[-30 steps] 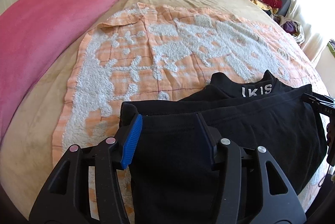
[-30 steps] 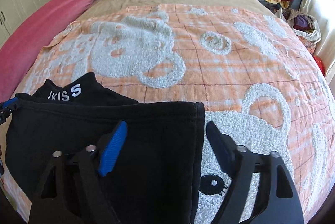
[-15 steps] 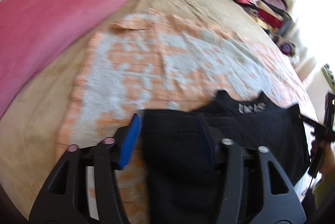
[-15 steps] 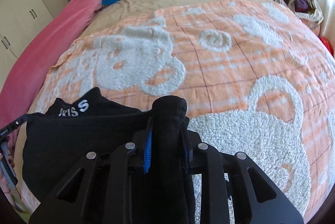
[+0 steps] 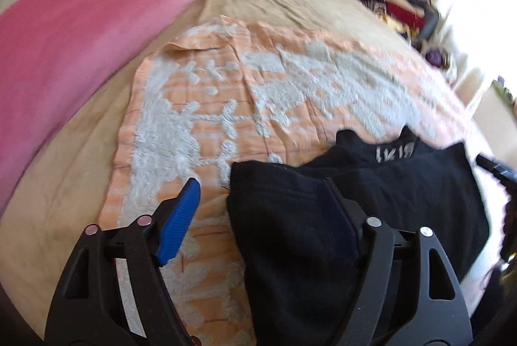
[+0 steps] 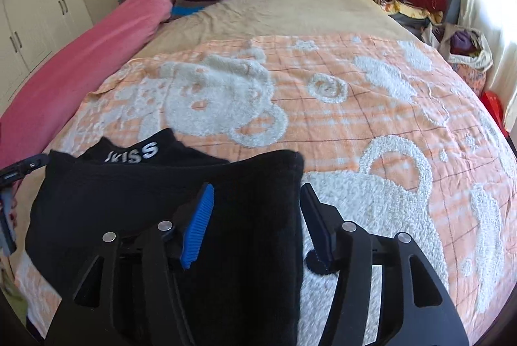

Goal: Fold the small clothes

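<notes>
1. Location of item: the black garment (image 6: 168, 210) lies folded on the orange-and-white blanket (image 6: 371, 120) spread over the bed (image 6: 290, 10), near the blanket's near edge. A lower layer with white lettering (image 6: 132, 152) pokes out beyond the top layer's far edge.

2. Left claw (image 5: 258, 200): jaws opening, nothing held. The garment's left corner sits between them, and no pad is seen pressing it.

3. Right claw (image 6: 257, 204): jaws opening, nothing gripped. The garment's right edge lies between them. Whether the right-hand pad brushes that edge cannot be told.

4. Risk, snagging: ribbed pads (image 6: 198, 223) this close to knit cloth could catch it on withdrawal. That would drag the top layer and undo the fold.

5. Risk, misalignment: the lettered layer already shows past the upper edge. A next fold taken from here would likely lock that offset in and leave an uneven bundle.

6. Risk, partial pick-up: a renewed grasp at either corner may take only the top layer. The layers would then slide apart.

7. Risk, blanket catch: the fleecy blanket lies directly under both claws. A low closing could pinch blanket along with garment.

8. Risk, visibility: the left wrist view is blurred, so edge positions there are uncertain.
</notes>
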`<state>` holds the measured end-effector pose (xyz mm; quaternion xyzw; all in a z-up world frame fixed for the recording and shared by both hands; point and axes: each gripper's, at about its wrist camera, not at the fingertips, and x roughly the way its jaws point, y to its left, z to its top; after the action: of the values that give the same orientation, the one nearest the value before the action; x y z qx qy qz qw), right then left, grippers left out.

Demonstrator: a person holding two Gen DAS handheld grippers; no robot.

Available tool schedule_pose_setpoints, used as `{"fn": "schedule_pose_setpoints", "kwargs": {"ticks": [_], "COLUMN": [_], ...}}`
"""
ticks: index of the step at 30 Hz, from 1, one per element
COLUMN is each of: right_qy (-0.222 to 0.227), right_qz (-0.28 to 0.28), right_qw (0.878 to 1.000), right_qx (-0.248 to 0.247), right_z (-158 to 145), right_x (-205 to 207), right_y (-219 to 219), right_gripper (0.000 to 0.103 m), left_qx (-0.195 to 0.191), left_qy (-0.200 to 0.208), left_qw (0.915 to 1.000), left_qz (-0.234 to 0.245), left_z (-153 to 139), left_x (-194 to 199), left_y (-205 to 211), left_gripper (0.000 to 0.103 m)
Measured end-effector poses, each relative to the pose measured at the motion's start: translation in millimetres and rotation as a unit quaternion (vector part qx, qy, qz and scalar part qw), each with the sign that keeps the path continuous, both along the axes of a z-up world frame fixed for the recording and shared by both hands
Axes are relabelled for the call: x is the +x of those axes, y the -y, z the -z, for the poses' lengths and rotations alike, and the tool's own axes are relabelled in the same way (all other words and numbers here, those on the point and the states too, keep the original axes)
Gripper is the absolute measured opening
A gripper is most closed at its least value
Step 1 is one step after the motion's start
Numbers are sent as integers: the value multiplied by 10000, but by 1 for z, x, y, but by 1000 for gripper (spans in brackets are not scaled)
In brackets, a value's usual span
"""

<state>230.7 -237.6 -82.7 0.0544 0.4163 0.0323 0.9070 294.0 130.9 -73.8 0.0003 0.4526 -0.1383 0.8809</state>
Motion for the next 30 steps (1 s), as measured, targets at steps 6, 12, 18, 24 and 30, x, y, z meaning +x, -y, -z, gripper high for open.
{"fn": "schedule_pose_setpoints", "kwargs": {"ticks": [6,12,18,24,30], "right_qy": [-142,-252,-548,-523,-334], "right_qz": [-535,-707,-436,-406,-410], "right_qw": [9979,9953,9964,9972,9986], "right_qx": [-330,-614,-487,-356,-69], "right_z": [6,18,34,32,18], "right_x": [-13,-11,-2,-5,-18], "right_y": [-36,-55,-45,-42,-35], "right_gripper": [56,56,56,56,67], "left_qx": [302,-279,59,149,-93], "left_qy": [57,336,-130,-153,-32], "left_qw": [9995,9987,9989,9983,9981], "left_qz": [100,-268,-455,-551,-607], "left_z": [15,1,27,17,-7], "left_x": [0,2,10,5,-6], "left_y": [20,5,6,3,1], "left_gripper": [15,10,22,31,45]}}
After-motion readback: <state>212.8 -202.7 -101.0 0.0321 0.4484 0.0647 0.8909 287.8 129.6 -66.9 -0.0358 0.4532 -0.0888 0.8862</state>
